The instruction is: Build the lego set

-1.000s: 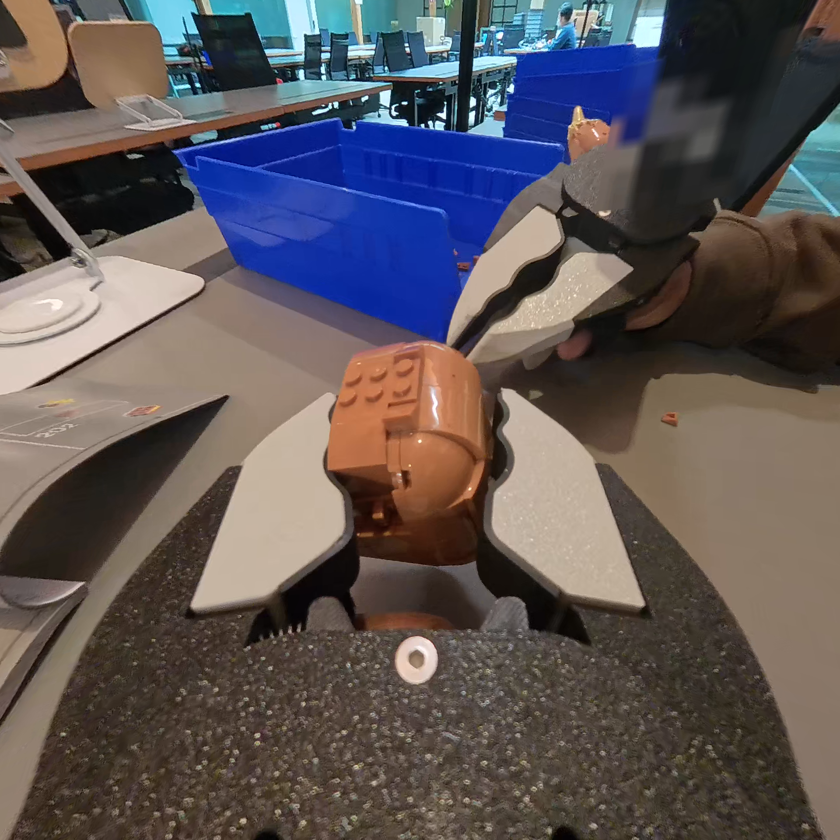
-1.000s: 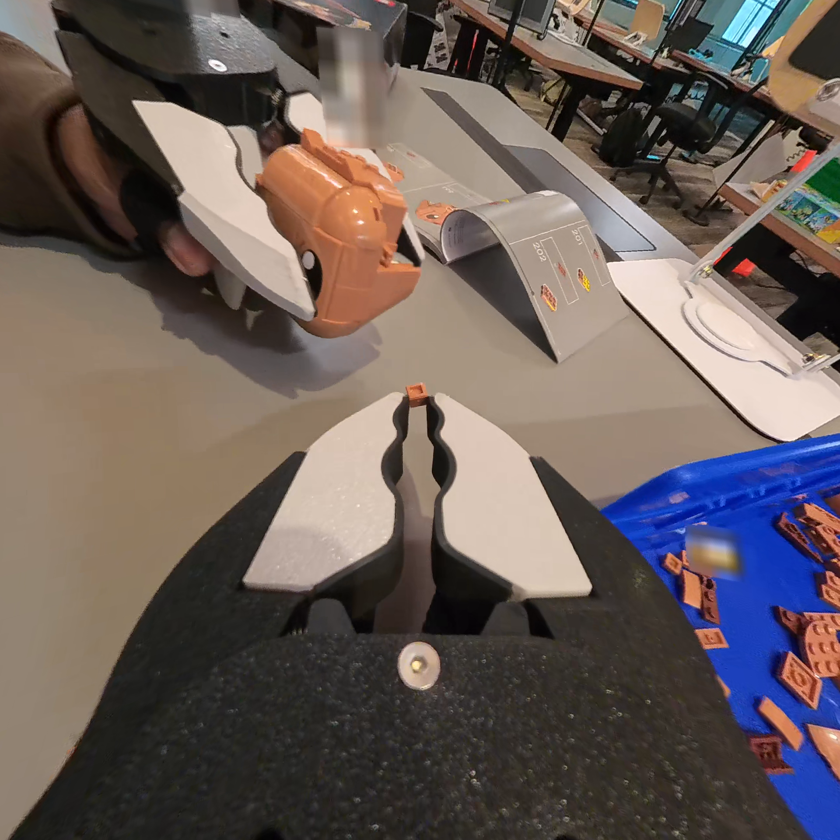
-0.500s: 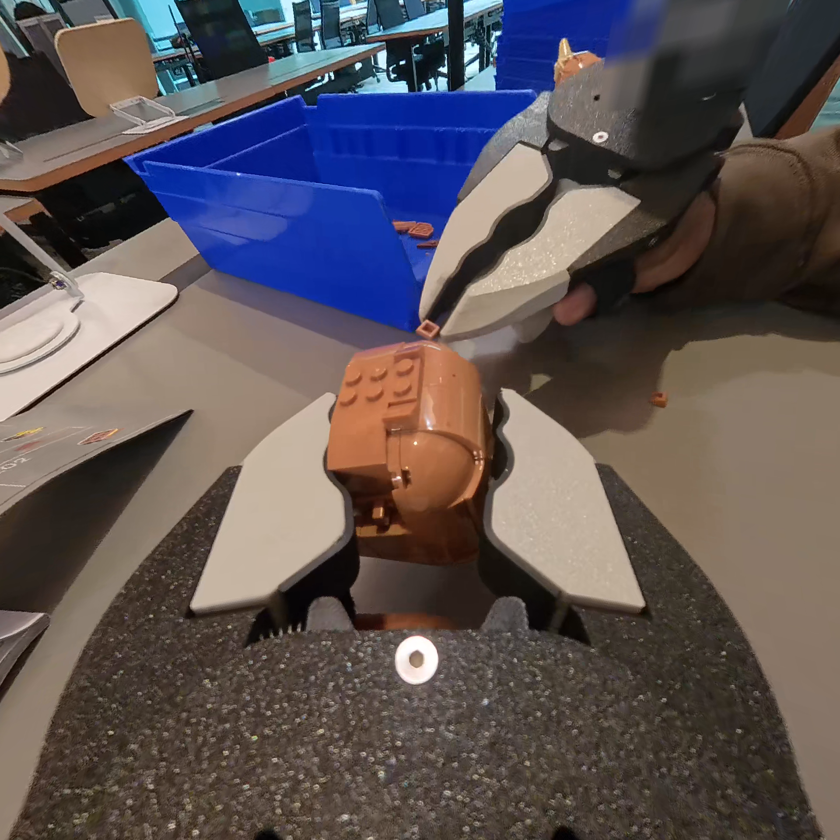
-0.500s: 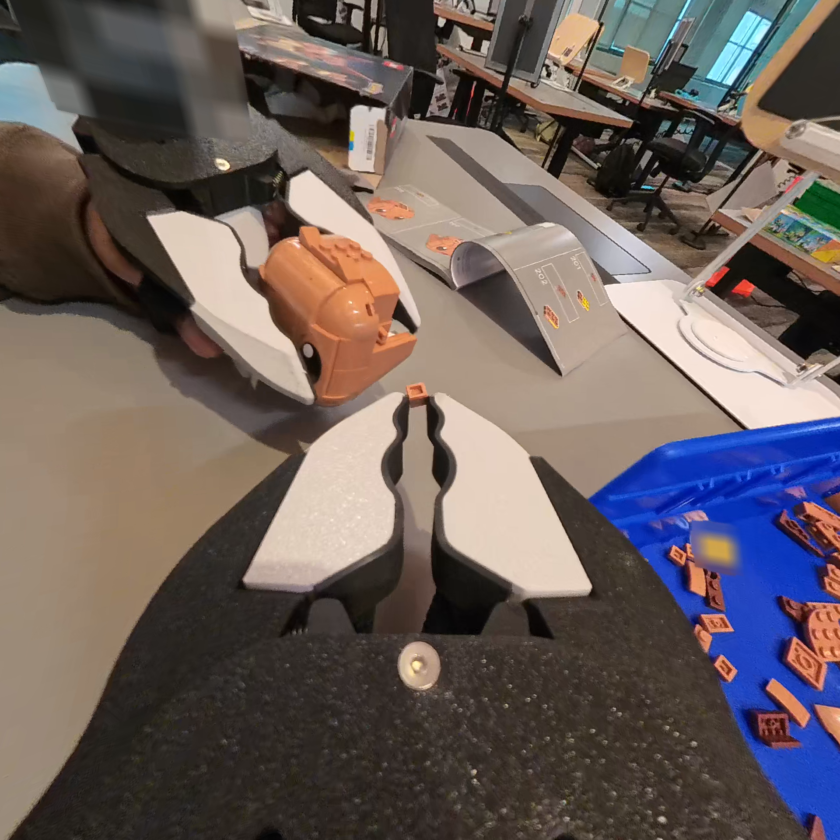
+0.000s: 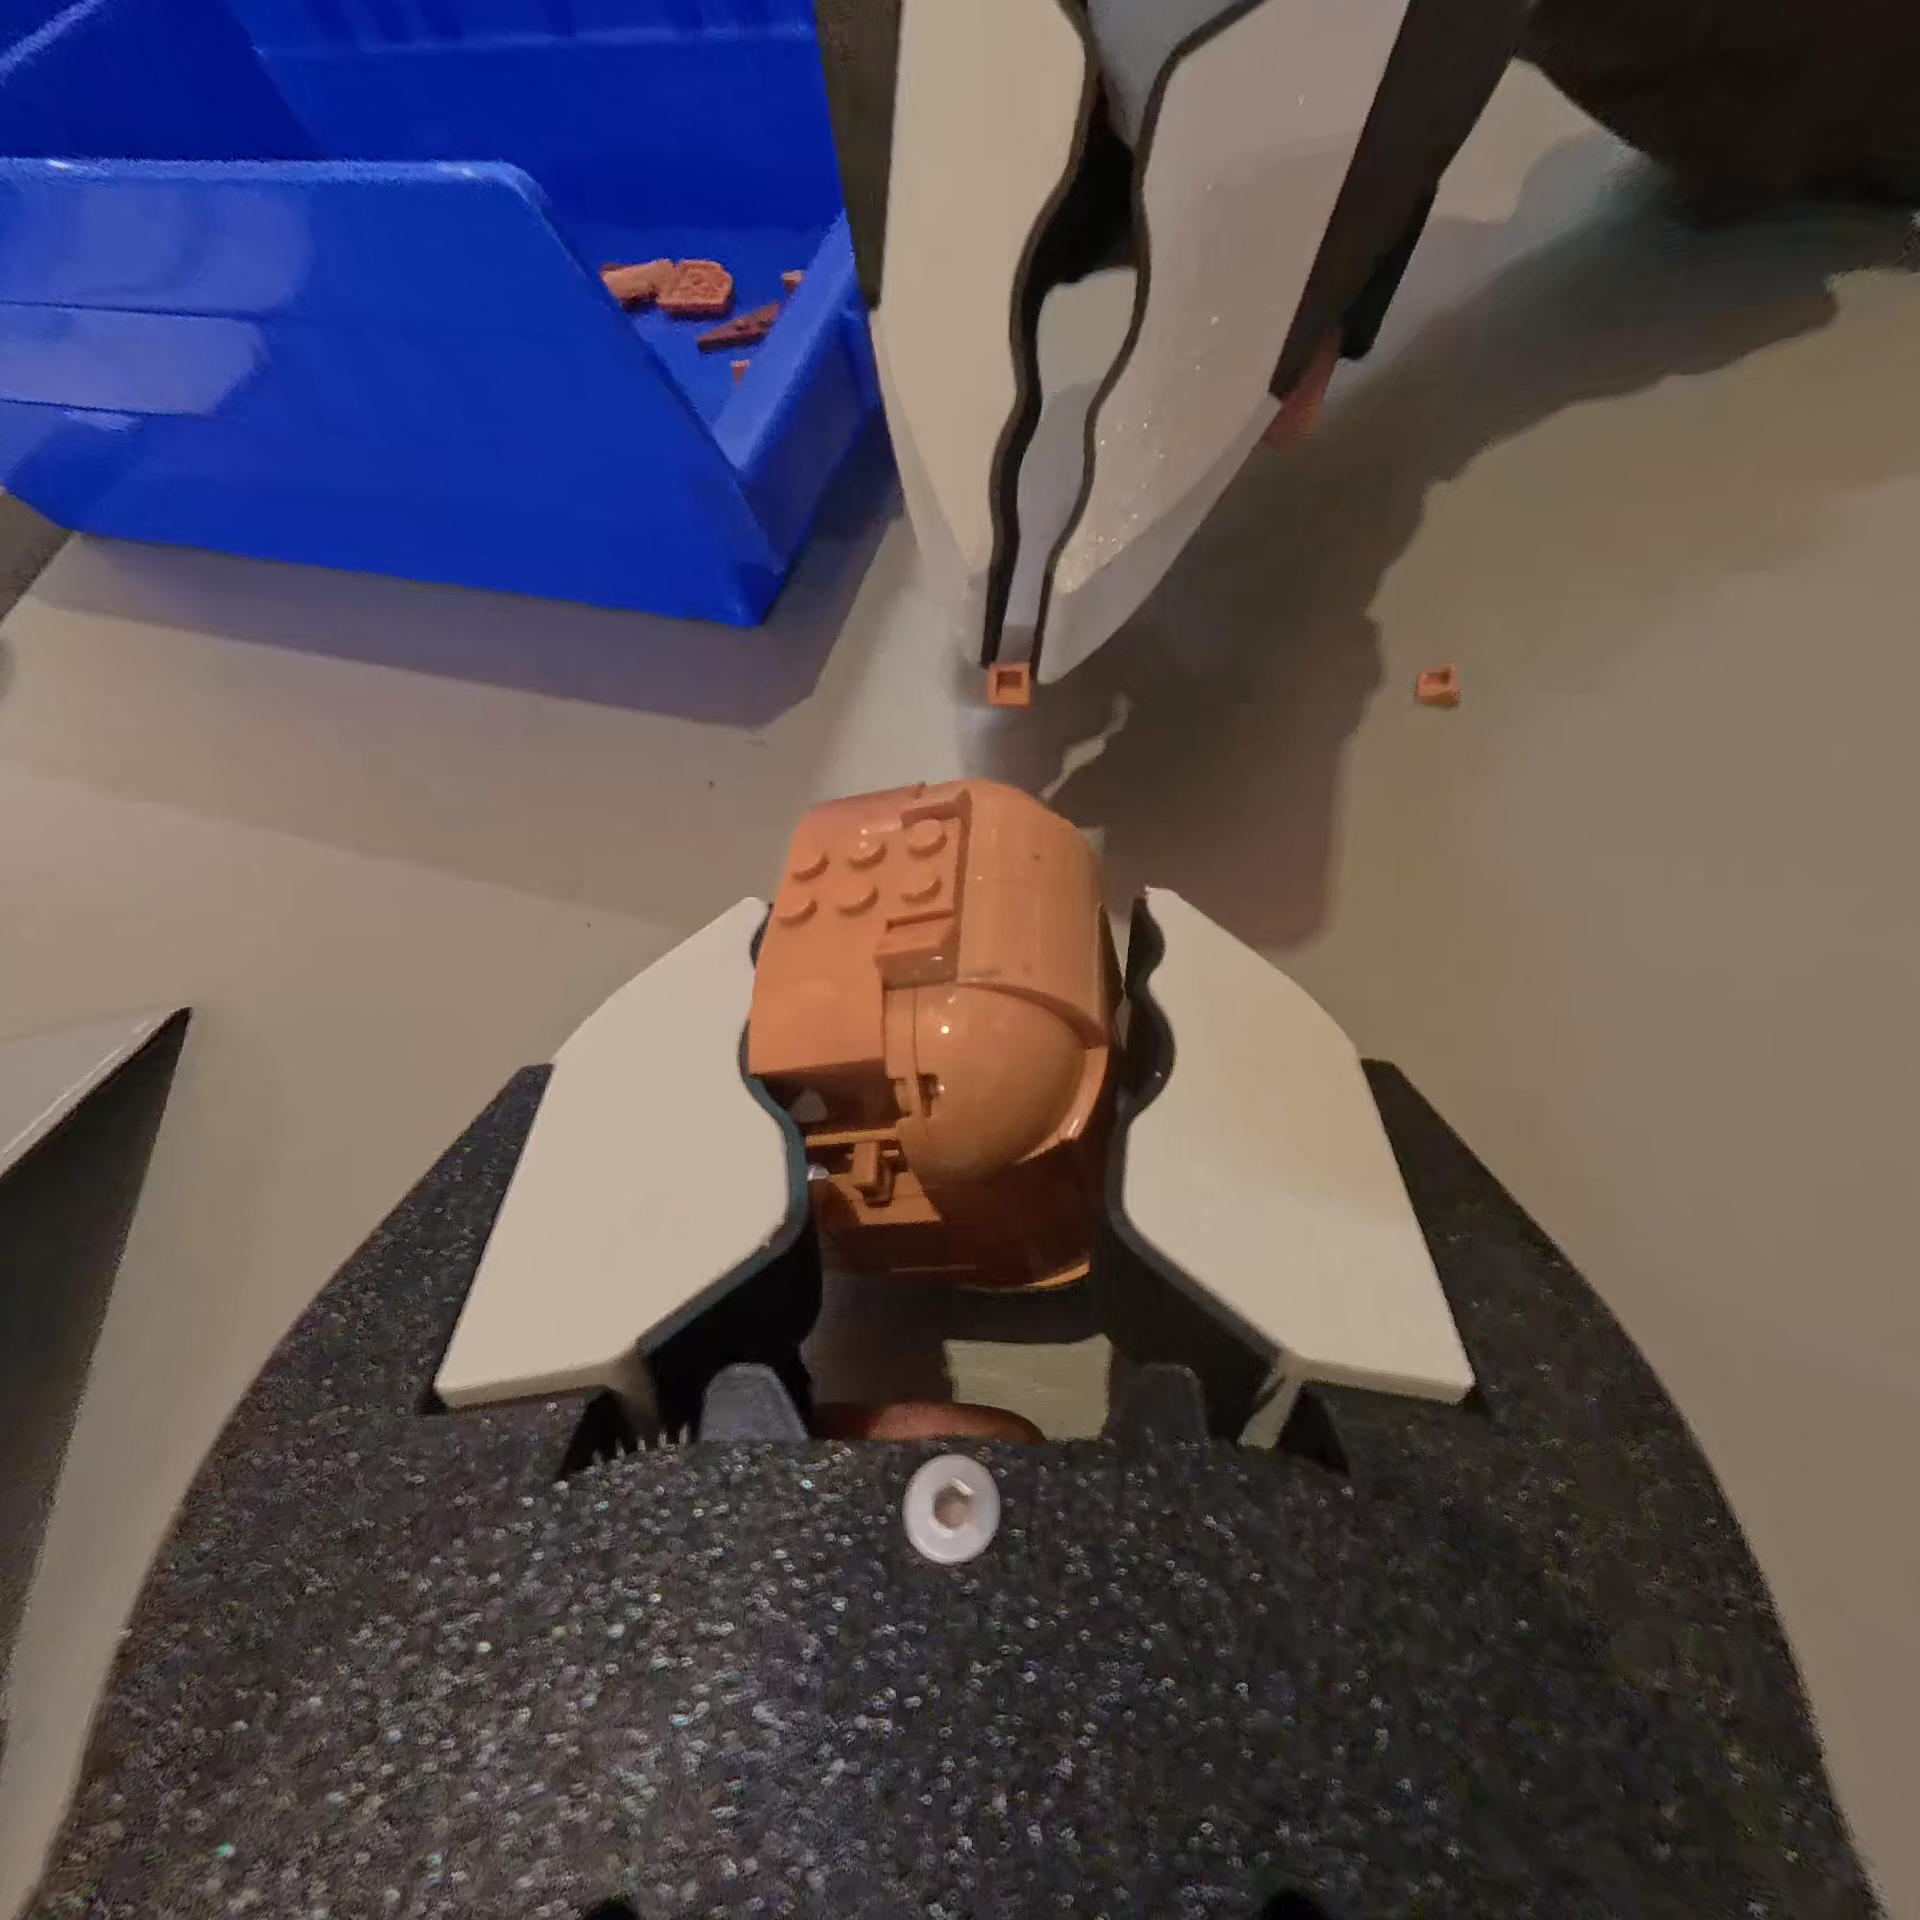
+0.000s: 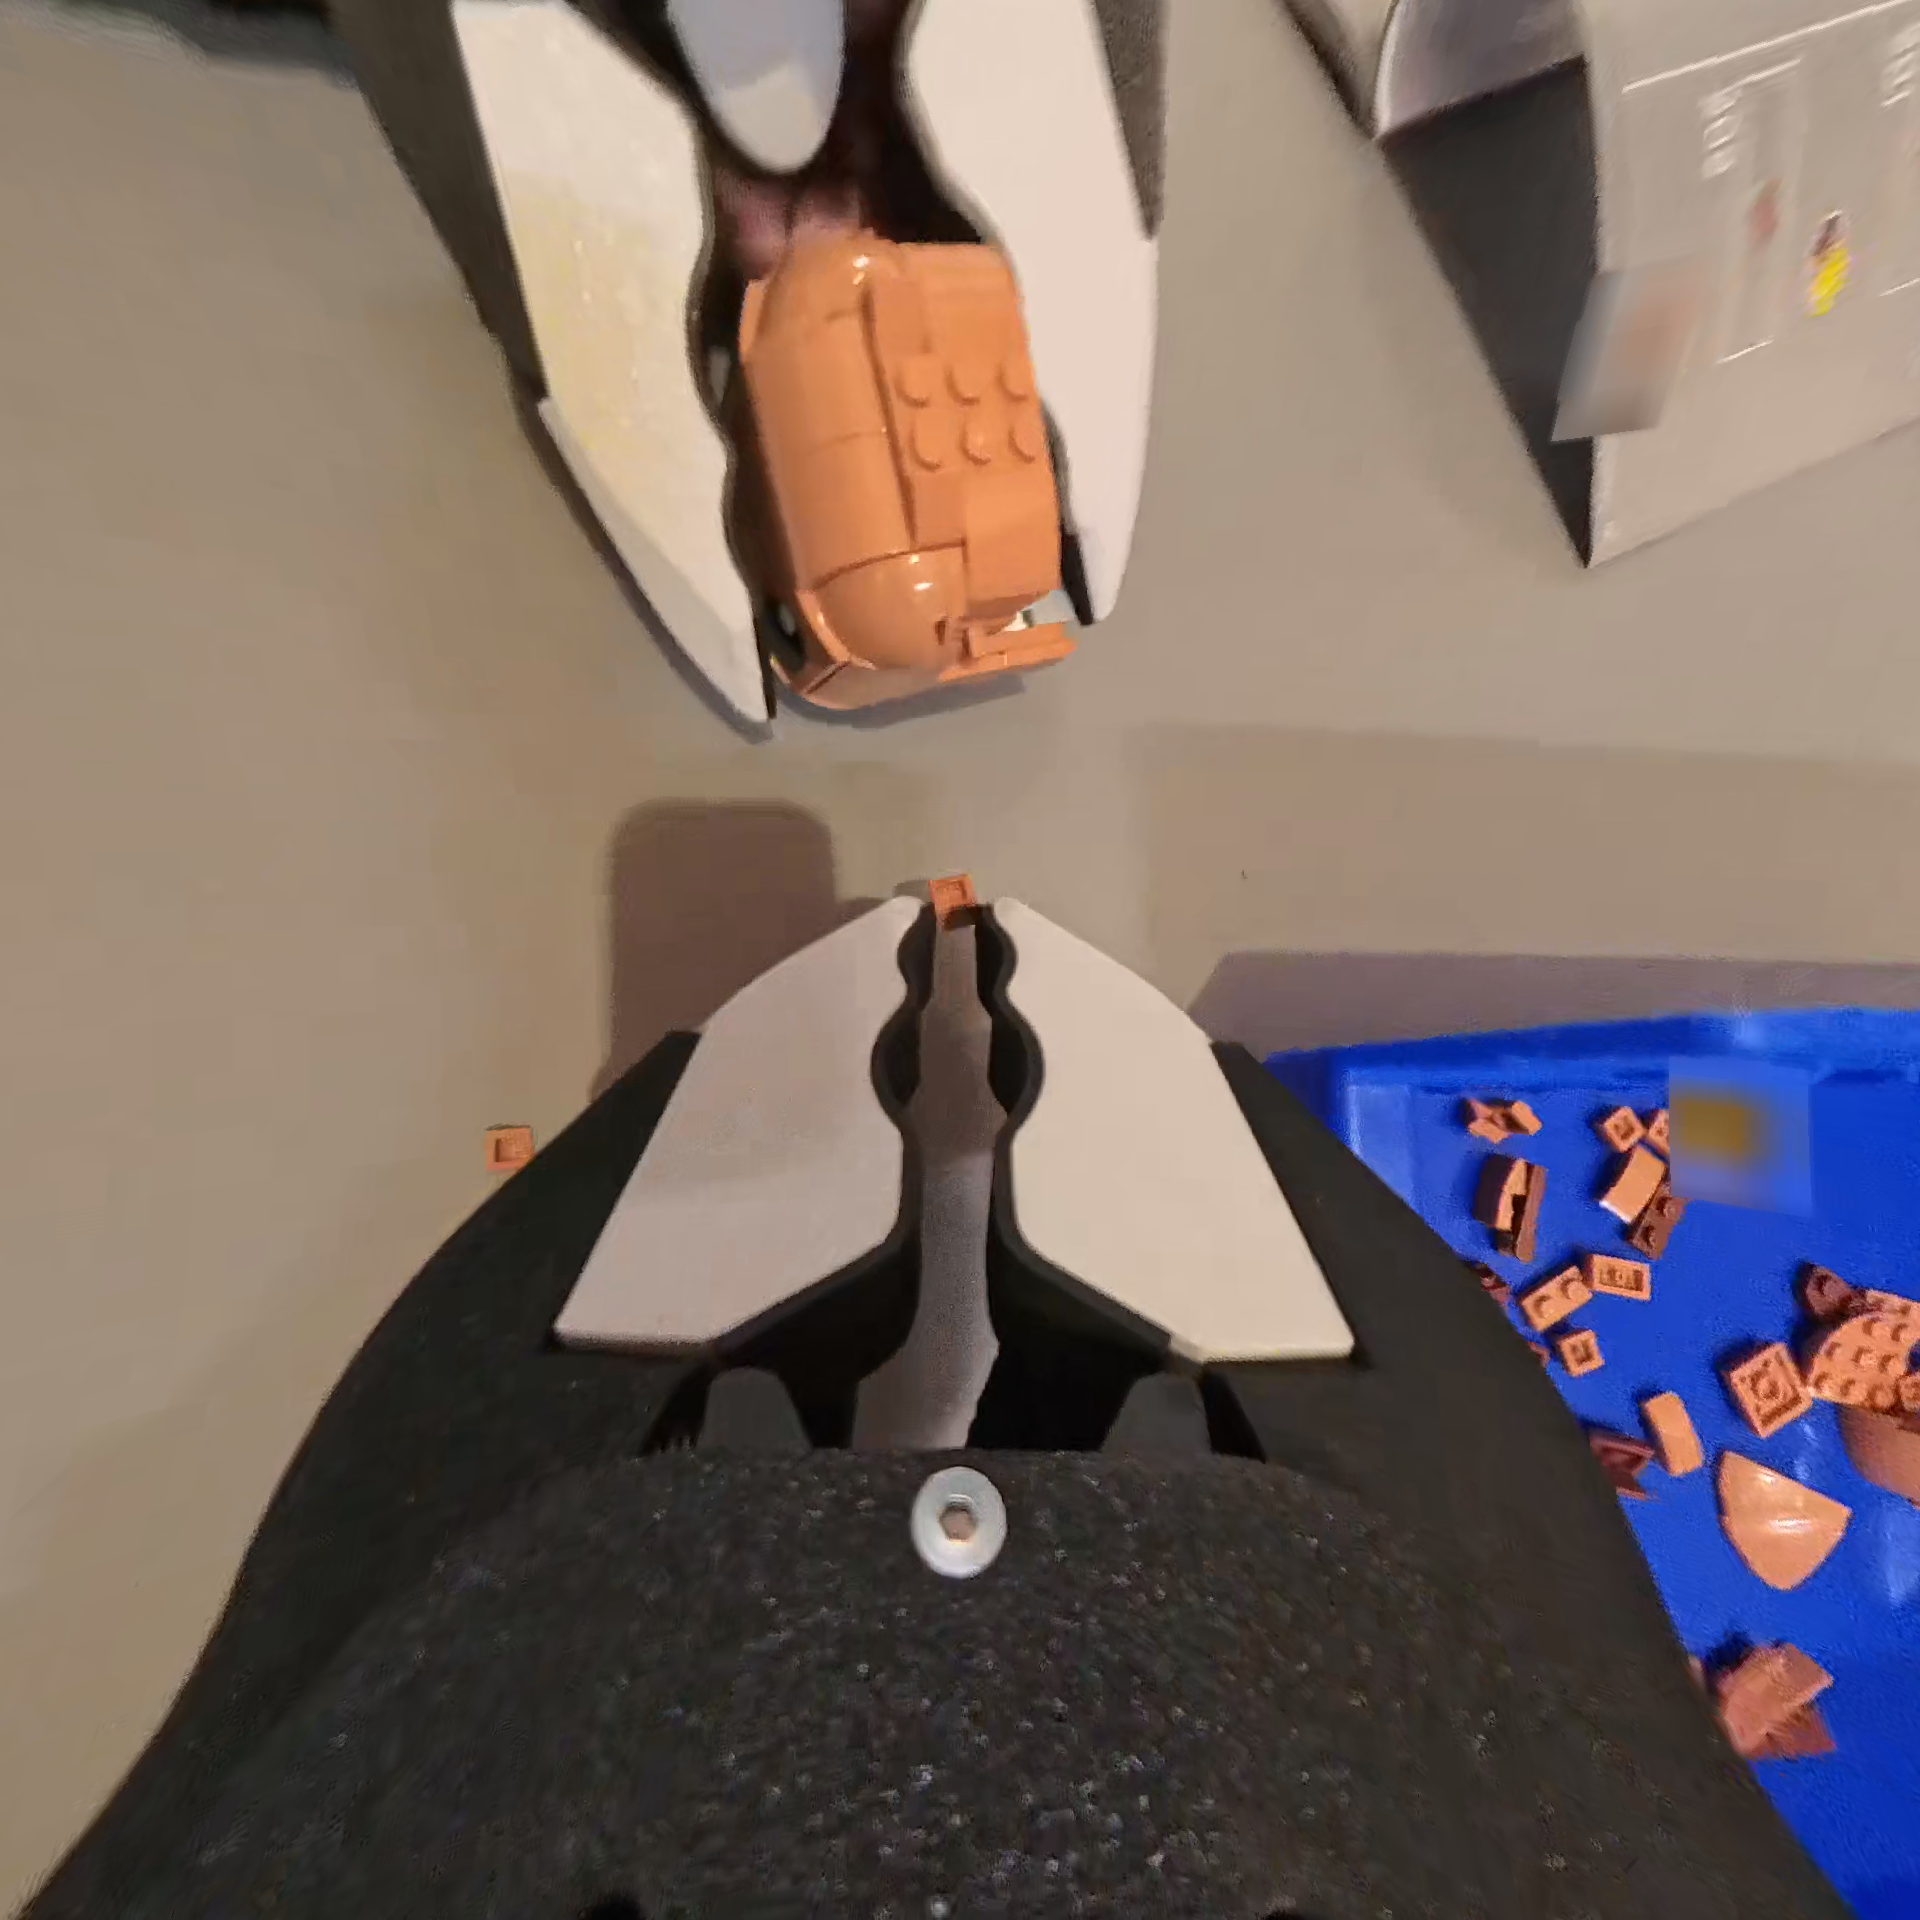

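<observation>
Left gripper [image 5: 940,1049] clamped brown model [image 5: 935,1029], frame centre. Right gripper [image 6: 954,914] pinched tiny brick [image 6: 952,896], not yet attached. Many bricks remained in blue bin [image 6: 1382,1132], lower right.

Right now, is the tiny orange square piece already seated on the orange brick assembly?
No, the tiny orange square piece sits pinched in the right gripper, clear of the orange brick assembly.
</observation>
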### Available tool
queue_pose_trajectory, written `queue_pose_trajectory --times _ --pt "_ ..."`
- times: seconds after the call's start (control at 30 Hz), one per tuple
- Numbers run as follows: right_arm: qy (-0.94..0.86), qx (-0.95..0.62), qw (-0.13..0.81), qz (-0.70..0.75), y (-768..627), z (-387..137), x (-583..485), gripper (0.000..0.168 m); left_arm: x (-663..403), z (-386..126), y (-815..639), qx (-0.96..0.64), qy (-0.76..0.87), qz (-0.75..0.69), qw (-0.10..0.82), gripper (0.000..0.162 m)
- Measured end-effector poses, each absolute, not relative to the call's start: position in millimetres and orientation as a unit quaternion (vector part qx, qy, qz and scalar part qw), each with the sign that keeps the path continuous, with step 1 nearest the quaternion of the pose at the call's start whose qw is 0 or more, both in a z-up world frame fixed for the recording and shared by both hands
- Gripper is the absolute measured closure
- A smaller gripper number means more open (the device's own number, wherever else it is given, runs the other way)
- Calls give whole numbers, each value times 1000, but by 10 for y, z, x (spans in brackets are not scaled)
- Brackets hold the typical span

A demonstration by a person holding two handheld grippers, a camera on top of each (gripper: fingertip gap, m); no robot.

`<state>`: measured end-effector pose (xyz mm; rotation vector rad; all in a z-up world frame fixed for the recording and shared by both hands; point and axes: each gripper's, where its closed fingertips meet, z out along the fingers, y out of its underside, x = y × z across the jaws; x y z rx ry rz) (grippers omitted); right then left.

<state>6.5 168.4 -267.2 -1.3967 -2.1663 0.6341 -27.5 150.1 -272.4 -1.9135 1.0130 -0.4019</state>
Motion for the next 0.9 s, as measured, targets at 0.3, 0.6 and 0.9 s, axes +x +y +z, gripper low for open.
queue_pose_trajectory --times 0.3,0.6,0.9 --pt "-863 -461 153 139 1670 -2683 -102 160 -477 -2732 1588 -763 432 -168 450 100" --pt "-853 -467 172 158 1805 -2729 18 145 -562 -2742 1588 -775 411 -149 455 100" --pt "-776 -537 264 198 1950 -2796 -67 152 -574 -2730 1611 -778 402 -149 459 99"
